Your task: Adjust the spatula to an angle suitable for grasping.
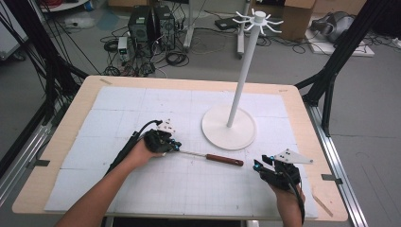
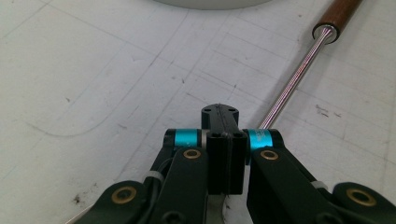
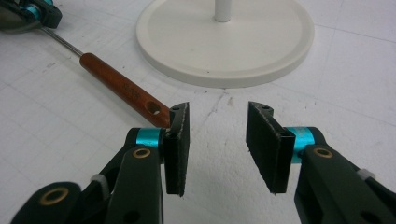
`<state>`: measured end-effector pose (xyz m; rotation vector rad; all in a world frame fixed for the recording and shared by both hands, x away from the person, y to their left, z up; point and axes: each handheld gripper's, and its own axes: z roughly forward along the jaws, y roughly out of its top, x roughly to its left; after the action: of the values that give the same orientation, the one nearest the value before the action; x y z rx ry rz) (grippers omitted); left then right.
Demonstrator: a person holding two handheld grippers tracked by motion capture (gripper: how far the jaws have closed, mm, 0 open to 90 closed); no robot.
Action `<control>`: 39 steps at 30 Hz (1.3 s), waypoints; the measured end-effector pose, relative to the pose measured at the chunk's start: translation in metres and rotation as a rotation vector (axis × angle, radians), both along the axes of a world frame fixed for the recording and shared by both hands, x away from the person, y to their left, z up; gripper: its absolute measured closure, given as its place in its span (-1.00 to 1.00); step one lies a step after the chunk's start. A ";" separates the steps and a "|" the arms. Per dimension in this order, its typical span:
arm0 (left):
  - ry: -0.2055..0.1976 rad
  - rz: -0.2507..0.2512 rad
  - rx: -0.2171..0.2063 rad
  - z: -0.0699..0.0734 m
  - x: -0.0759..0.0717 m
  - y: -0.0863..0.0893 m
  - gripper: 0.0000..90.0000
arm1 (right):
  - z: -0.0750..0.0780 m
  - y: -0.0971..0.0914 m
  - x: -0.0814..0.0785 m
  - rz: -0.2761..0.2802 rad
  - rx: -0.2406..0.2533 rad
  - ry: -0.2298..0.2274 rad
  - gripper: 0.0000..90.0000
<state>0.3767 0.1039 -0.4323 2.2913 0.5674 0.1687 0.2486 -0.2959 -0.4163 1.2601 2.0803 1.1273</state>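
A long utensil lies on the white mat, with a thin metal shaft [image 1: 193,153] and a red-brown wooden handle [image 1: 224,160]. My left gripper [image 1: 176,146] is shut at the shaft's head end. In the left gripper view the shaft [image 2: 289,86] runs under the shut jaws, and a sliver of metal shows beneath them. My right gripper [image 1: 261,163] stands open just right of the handle's tip. In the right gripper view the handle [image 3: 122,86], with its hanging hole, ends beside the left pad [image 3: 180,149], and nothing lies between the pads.
A white stand with a round base [image 1: 213,135], a tall pole and several hooks on top [image 1: 259,19] rises behind the utensil. Its base [image 3: 261,56] lies just ahead of my right gripper. The mat is bare to the left and front. Cables and computers sit on the floor beyond.
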 end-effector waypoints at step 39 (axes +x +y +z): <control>0.097 -0.235 0.121 0.008 -0.046 0.002 0.99 | 0.000 -0.001 -0.005 -0.016 0.023 0.008 0.41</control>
<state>0.3309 0.1059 -0.4242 2.4726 0.3397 -0.0241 0.2439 -0.2965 -0.4160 1.2917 2.0658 1.1440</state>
